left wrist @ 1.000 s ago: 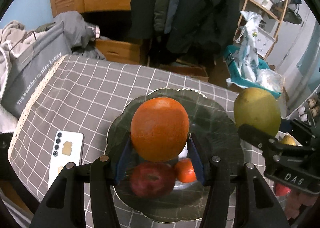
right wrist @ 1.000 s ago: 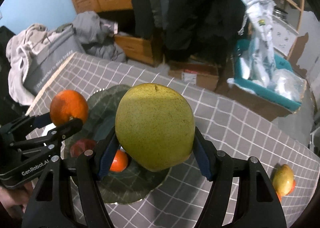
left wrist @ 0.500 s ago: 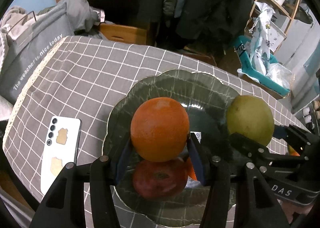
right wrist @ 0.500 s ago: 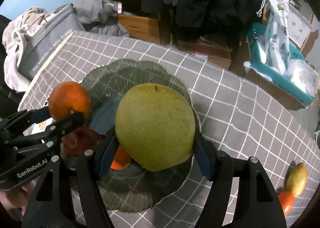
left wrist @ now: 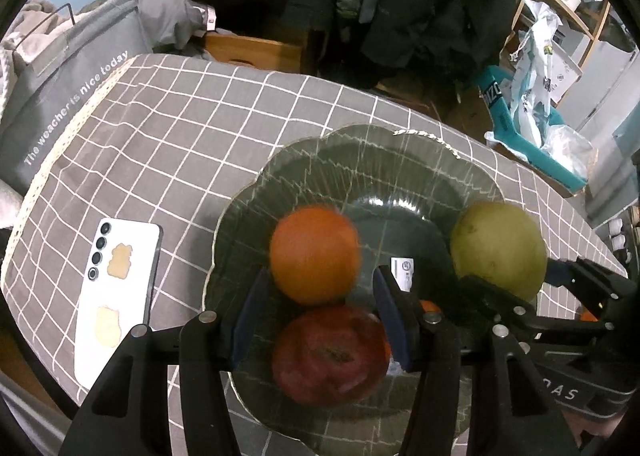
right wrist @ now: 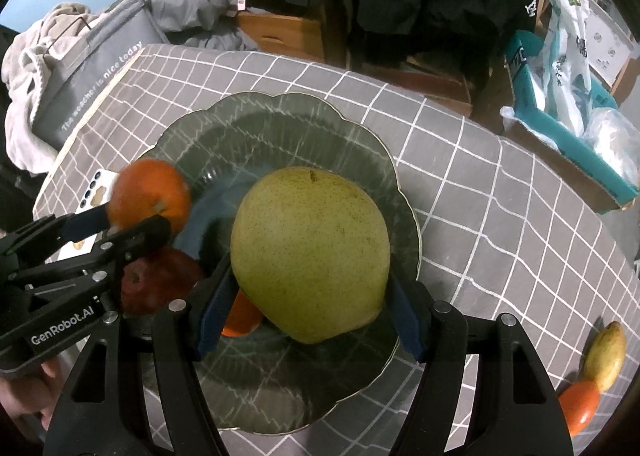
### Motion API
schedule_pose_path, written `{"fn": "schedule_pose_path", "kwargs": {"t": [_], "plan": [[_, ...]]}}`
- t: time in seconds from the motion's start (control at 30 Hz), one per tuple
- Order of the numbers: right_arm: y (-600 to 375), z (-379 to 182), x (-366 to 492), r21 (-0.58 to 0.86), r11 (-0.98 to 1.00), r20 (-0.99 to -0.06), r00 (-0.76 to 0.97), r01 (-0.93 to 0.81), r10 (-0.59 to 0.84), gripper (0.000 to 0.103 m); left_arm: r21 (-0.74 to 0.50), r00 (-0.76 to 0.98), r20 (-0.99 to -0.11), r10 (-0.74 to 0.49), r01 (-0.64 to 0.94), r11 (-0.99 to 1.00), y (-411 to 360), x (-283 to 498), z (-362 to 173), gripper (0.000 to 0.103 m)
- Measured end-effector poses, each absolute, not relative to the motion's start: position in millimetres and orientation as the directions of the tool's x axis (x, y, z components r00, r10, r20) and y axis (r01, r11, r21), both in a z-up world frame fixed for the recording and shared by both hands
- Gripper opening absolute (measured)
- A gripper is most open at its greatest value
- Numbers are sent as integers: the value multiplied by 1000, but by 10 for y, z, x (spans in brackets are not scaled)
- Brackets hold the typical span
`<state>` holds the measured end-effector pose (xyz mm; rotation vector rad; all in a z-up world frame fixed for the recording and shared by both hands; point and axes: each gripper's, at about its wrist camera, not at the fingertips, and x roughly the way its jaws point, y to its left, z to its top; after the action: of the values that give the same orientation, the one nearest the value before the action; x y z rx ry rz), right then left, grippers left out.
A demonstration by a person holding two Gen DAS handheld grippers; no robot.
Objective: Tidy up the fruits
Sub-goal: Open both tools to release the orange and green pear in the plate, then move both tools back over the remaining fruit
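Fruits hang just above the glass plate (right wrist: 404, 192): left gripper (left wrist: 316, 296) fingers clamp the firm orange (left wrist: 314, 254), right gripper (right wrist: 310, 292) fingers hold the heavy, smooth pear (right wrist: 310, 252) at its widest part, probably slippery, beyond the apple (left wrist: 330, 354).

Glossy glass plate (left wrist: 360, 160) on matt checked cloth (left wrist: 180, 128).

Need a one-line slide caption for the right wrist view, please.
Right tool holds a green pear over the scalloped glass plate; left tool holds an orange.
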<state>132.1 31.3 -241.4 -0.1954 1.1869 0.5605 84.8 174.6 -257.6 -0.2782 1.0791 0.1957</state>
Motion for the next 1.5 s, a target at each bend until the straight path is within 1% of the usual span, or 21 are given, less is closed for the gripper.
{"fn": "schedule_pose_path", "kwargs": {"t": [0.07, 0.1, 0.2, 0.33, 0.43, 0.87, 0.9, 0.93, 1.0, 1.13, 1.27, 1.4, 1.5], "plan": [[311, -2439, 1325, 149, 850, -918, 249, -506, 309, 71, -124, 451, -892, 20, -289, 949, 1747, 863, -2573, 63], [310, -2450, 1326, 150, 850, -919, 245, -505, 308, 71, -122, 445, -895, 20, -289, 949, 1747, 868, -2582, 69], [297, -2441, 1329, 158, 849, -918, 242, -504, 315, 71, -112, 429, -903, 27, -295, 949, 1746, 867, -2610, 71], [246, -2272, 1358, 195, 845, -890, 272, -498, 366, 71, -108, 422, -906, 30, -299, 948, 1744, 860, -2601, 71], [223, -2163, 1372, 188, 848, -882, 296, -495, 368, 71, -102, 428, -903, 40, -303, 947, 1748, 846, -2556, 78], [17, -1771, 1279, 125, 880, -851, 406, -459, 333, 72, -102, 485, -873, 43, -270, 957, 1605, 756, -2182, 81], [-9, -1731, 1265, 122, 882, -847, 416, -456, 332, 72, -101, 490, -871, 45, -267, 958, 1587, 741, -2149, 82], [-39, -1684, 1246, 119, 885, -841, 428, -450, 330, 72, -98, 495, -868, 48, -265, 959, 1569, 726, -2114, 86], [-100, -1597, 1219, 114, 891, -831, 449, -440, 328, 72, -94, 511, -858, 53, -259, 961, 1531, 697, -2029, 88], [-236, -1402, 1142, 84, 905, -805, 507, -418, 309, 80, -78, 534, -843, 66, -243, 967, 1449, 645, -1890, 88], [-349, -1214, 1061, 65, 915, -782, 549, -399, 295, 81, -79, 553, -831, 63, -228, 970, 1377, 585, -1758, 88], [-501, -1038, 959, 65, 924, -760, 582, -377, 290, 84, -69, 583, -810, 68, -210, 975, 1283, 522, -1592, 88], [-611, -927, 877, 60, 929, -746, 602, -366, 285, 85, -73, 607, -792, 60, -193, 979, 1205, 469, -1462, 91]]}}
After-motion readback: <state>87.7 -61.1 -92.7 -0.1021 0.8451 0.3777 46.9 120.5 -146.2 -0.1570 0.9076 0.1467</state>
